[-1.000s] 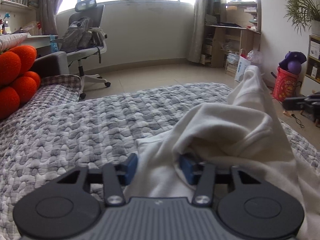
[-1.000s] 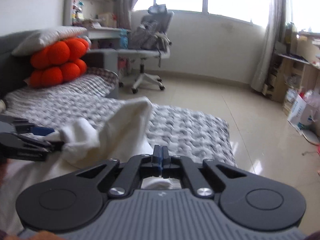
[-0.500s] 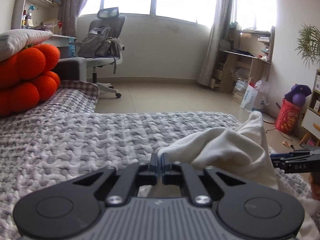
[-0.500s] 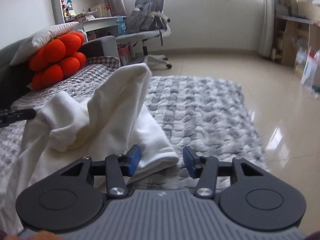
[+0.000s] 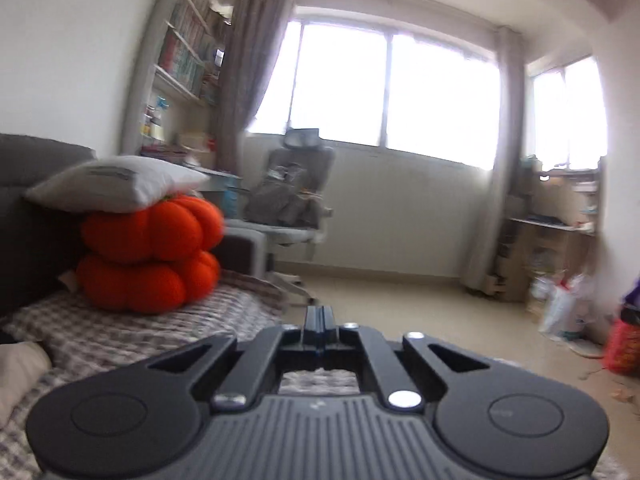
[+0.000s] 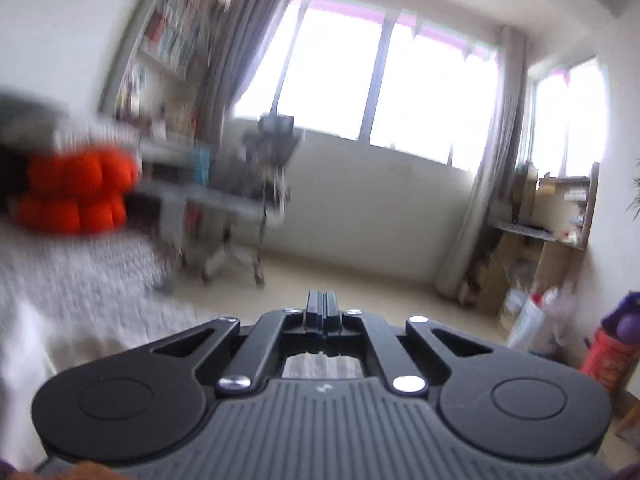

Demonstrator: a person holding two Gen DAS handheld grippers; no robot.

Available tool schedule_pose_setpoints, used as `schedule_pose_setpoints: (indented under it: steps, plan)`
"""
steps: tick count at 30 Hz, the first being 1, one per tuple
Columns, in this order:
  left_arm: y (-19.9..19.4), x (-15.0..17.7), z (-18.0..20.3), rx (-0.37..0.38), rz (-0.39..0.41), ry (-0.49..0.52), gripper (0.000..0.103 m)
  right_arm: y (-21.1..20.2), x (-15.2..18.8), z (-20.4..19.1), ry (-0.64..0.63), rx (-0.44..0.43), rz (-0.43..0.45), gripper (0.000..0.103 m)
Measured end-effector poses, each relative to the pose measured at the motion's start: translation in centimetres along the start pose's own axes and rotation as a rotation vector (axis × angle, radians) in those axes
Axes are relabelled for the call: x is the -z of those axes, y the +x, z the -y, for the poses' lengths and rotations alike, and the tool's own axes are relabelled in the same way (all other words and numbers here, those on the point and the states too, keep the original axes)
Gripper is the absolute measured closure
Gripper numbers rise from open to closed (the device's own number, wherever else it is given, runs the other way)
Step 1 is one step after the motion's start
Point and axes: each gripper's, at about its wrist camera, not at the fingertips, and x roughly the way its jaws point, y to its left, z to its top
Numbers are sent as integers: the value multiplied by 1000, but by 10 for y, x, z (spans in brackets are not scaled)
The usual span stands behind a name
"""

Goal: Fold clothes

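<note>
Jaws on my left gripper (image 5: 319,318) and right gripper (image 6: 321,304) are clenched flat together, nothing pinched between them, both aimed across the room. White cloth (image 6: 18,344) (the garment, I judge, badly blurred) lies at the left edge of the grey quilt (image 5: 132,324). I cannot tell its fold state, so I would tilt down before gripping.
</note>
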Motion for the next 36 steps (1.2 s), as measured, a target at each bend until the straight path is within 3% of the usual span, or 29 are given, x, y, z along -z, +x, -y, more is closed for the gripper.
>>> schedule_pose_setpoints:
  steps: [2, 4, 7, 9, 10, 11, 15, 17, 19, 21, 22, 23, 25, 26, 28, 31, 36]
  plan:
    - [13, 12, 4, 4, -47, 17, 101, 4, 2, 5, 49, -32, -52, 101]
    - [26, 25, 7, 9, -94, 33, 100, 13, 13, 9, 96, -60, -132, 90]
    - [46, 43, 13, 15, -164, 58, 98, 27, 28, 14, 167, -100, -252, 85]
    - [59, 55, 17, 20, -211, 74, 89, 36, 39, 17, 214, -128, -331, 69]
    - [65, 62, 19, 22, -235, 83, 79, 39, 46, 18, 232, -135, -363, 57]
    - [72, 68, 21, 24, -258, 91, 69, 41, 54, 18, 245, -135, -384, 51]
    - [93, 88, 27, 52, -343, 100, 56, 49, 72, 15, 324, -147, -453, 41]
    - [97, 92, 29, 87, -372, 75, 31, 53, 81, 16, 364, -155, -484, 31]
    - [106, 95, 28, 98, -393, 49, 24, 55, 90, 15, 394, -163, -512, 31]
    - [113, 98, 28, 99, -412, 32, 24, 57, 93, 12, 400, -177, -520, 31]
    - [115, 100, 28, 112, -419, 25, 31, 56, 92, 9, 385, -183, -511, 41]
    - [117, 102, 28, 124, -426, 19, 52, 55, 91, 6, 369, -190, -501, 71]
    - [117, 104, 30, 133, -439, 8, 75, 51, 86, 3, 339, -196, -473, 83]
    - [115, 103, 29, 128, -431, -6, 83, 46, 80, 3, 328, -188, -445, 86]
    - [107, 97, 23, 126, -402, -64, 89, 37, 68, 5, 306, -172, -391, 88]
    - [84, 73, 11, 131, -320, -171, 92, 22, 49, 7, 268, -147, -304, 89]
    - [27, 18, 9, 102, -98, -201, 93, -15, 0, 9, 187, -80, -107, 89]
